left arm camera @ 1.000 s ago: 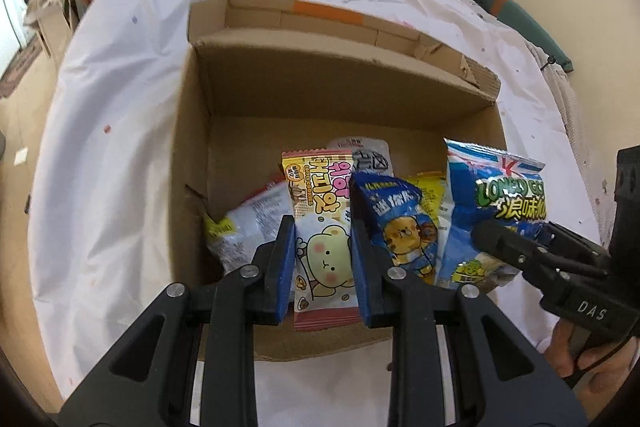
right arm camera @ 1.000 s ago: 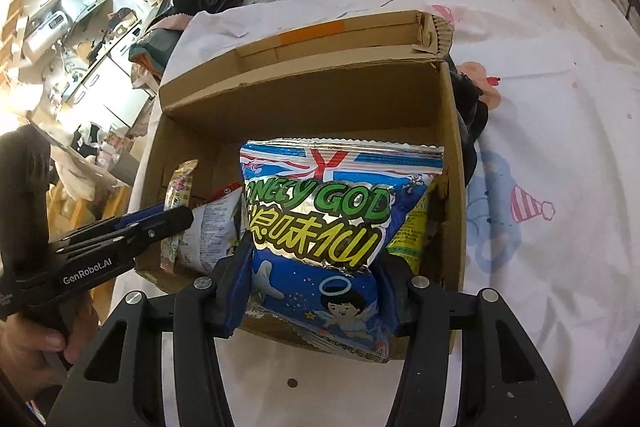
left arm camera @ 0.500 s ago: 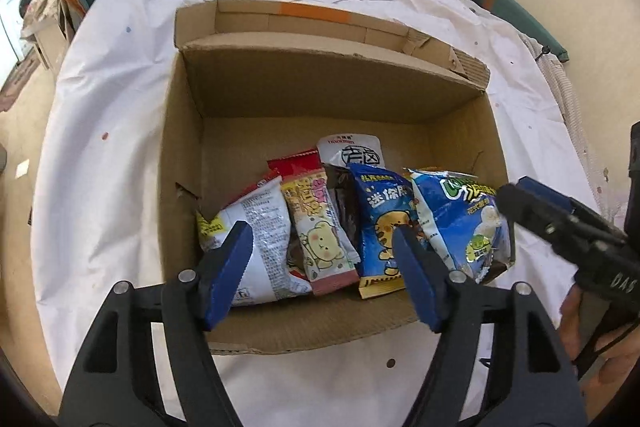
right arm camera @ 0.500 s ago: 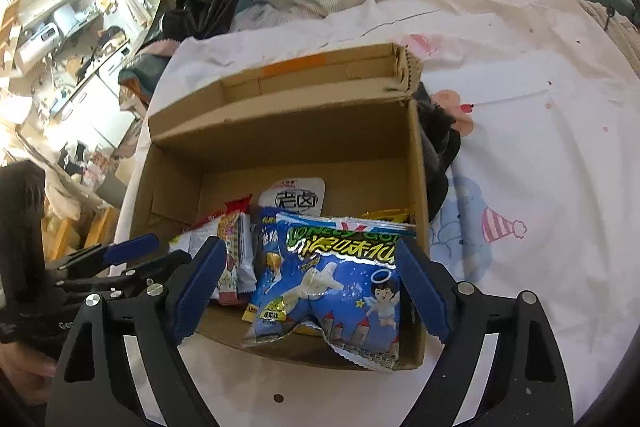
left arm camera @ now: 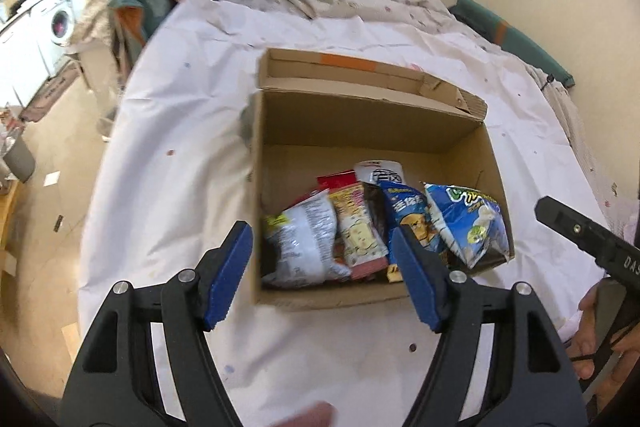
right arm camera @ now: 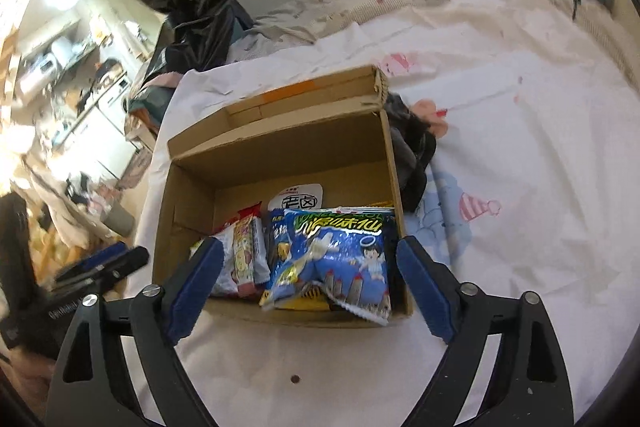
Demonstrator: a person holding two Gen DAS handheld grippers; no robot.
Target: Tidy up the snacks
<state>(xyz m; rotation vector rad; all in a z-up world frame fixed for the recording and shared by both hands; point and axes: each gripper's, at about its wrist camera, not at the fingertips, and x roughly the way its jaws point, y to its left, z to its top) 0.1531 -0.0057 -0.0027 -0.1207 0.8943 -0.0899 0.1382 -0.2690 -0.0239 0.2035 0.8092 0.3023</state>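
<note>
Both your grippers, left (left arm camera: 322, 273) and right (right arm camera: 306, 285), hang spread and empty. Ahead of them the snacks sit in the box (left arm camera: 400, 125), against its near wall. Risk: the blue bag (right arm camera: 340, 251) overhangs that wall (corner past the rim); a brush from your right gripper could tip it out. Readable: "DAS" on the right gripper; bag lettering is blurred.

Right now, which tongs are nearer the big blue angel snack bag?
Right. The right tongs hang open just above the blue angel snack bag at the cardboard box's right end; the left tongs sit over its left side.
</note>
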